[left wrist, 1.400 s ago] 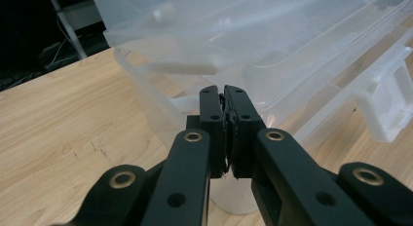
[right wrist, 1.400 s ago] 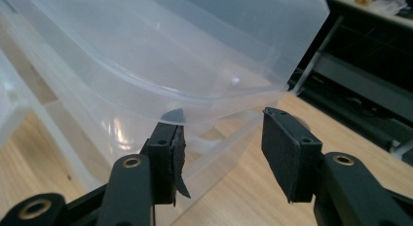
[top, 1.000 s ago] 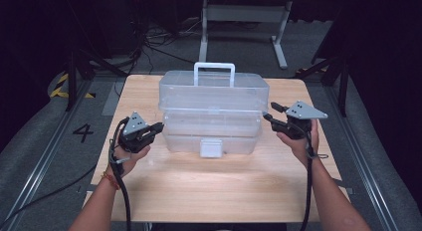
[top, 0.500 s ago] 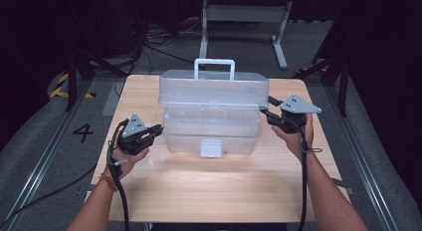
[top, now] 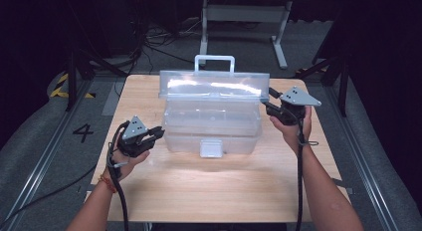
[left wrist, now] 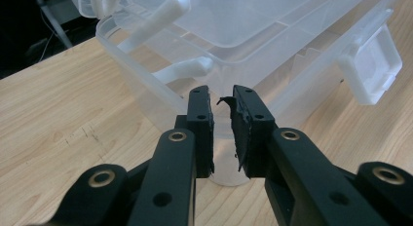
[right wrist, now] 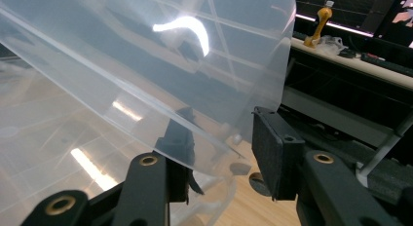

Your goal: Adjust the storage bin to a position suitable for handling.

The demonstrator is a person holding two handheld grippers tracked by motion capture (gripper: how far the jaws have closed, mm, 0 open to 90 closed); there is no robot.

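Observation:
A clear plastic toolbox (top: 211, 129) stands mid-table, its front latch (top: 210, 147) hanging loose and its lid (top: 214, 86) lifted, handle (top: 214, 59) on top. My right gripper (top: 266, 105) is at the lid's right end. Its jaws have just been closing and straddle the lid's edge (right wrist: 146, 65): one jaw lies under the lid, the other outside, and a small gap still shows at the outer pad. My left gripper (top: 158, 132) is at the box's left front corner (left wrist: 146, 75). Its jaws (left wrist: 221, 97) have just been opening and stand a narrow gap apart, pinching nothing.
The wooden table (top: 199, 191) has bare room in front of the box and on both sides. A metal stand (top: 244, 12) and cables lie on the floor behind. A bench with a yellow-handled item (right wrist: 319, 21) is beyond the table's right side.
The lid has risen from nearly closed to lifted open, and my right gripper has moved up and away with its right end. My left hand has stayed put.

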